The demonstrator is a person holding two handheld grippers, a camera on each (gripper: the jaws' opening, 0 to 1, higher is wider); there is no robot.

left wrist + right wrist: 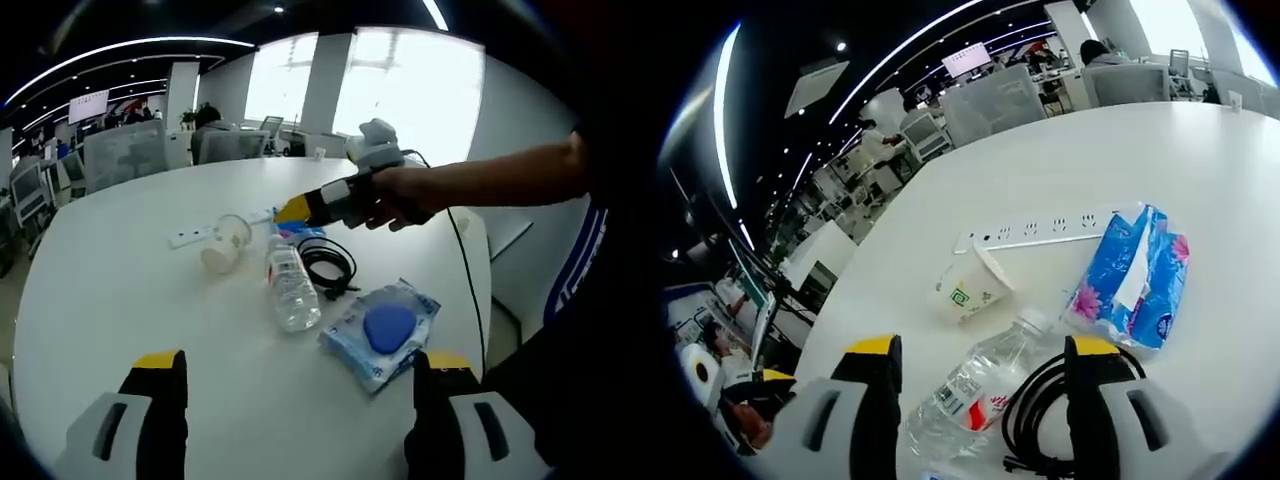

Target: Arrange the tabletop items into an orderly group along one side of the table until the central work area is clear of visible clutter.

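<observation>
Left gripper (300,385) jaws spread wide, nothing between them, low over bare white table (100,280). Right gripper (980,375) also open — hovering above the clear water bottle (975,395) lying on its side, black coiled cable (1040,410) at 5 o'clock, partly cut off by the frame edge. Left gripper view: wet-wipe pack (382,332) with blue lid nearest, at 1 o'clock, then bottle, cable, tipped paper cup (226,243). Blue tissue pack (1135,280) is mostly hidden there behind the right gripper — clear in right gripper view. White power strip (1040,230) farthest, 12 o'clock. Office chairs (990,100) beyond the table.
</observation>
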